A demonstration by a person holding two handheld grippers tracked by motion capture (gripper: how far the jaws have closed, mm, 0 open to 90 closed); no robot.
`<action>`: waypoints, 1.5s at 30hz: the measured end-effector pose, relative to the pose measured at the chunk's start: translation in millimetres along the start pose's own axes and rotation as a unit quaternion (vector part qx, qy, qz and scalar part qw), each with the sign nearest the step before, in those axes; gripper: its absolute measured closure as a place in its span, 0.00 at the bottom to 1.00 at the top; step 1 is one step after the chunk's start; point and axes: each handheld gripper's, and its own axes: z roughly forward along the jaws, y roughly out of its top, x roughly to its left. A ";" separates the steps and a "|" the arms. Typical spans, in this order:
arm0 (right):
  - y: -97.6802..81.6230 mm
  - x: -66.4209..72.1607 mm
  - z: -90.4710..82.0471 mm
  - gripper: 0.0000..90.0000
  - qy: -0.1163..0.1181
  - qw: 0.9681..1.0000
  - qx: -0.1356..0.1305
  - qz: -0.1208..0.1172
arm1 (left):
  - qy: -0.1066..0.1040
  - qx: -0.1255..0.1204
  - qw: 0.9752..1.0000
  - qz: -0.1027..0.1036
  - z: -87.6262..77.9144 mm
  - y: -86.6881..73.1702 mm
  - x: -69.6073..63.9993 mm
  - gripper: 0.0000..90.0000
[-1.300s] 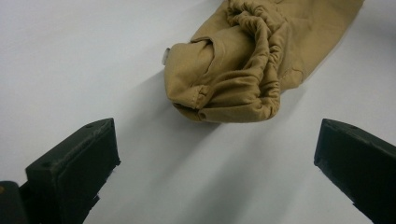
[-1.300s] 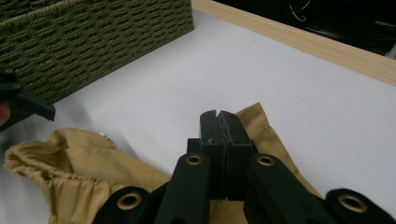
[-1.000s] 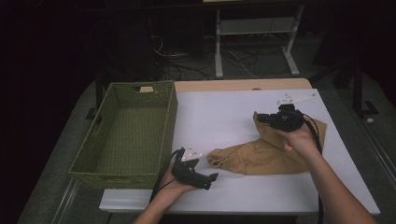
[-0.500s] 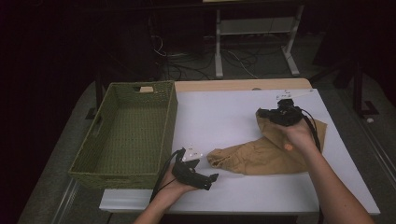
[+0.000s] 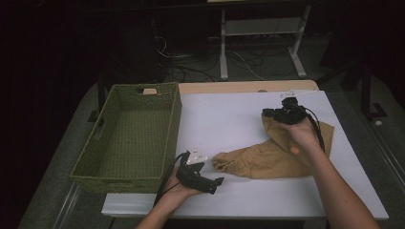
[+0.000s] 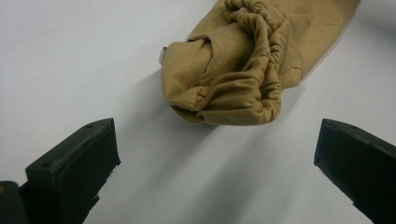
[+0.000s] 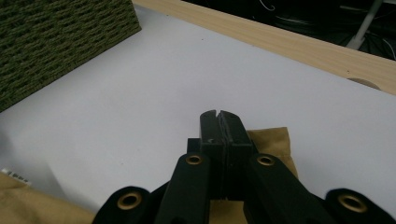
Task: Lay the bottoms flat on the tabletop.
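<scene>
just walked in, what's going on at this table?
A person is working a tan garment on the white table with two handheld grippers. The right gripper is shut on the garment's far corner and holds that corner lifted off the table. The left gripper sits open near the front edge, jaws aimed at the bunched elastic end, not touching it. A green woven basket stands to the left with nothing in it.

Bare white tabletop lies open between the woven green rectangular basket and the crumpled tan cloth garment.
</scene>
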 end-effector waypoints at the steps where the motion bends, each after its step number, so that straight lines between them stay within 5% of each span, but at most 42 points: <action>1: 0.3 -0.5 1.4 0.99 0.000 1.000 -0.001 0.001 | 0.000 0.000 1.000 -0.001 0.2 0.2 0.2 0.00; 38: 1.1 -42.6 48.3 0.98 -0.050 0.995 0.062 0.056 | -0.004 0.000 1.000 -0.004 1.6 0.6 0.5 0.00; 45: -3.3 -41.3 40.4 0.74 -0.028 0.996 0.059 0.061 | -0.003 -0.002 1.000 -0.005 0.6 0.6 1.0 0.00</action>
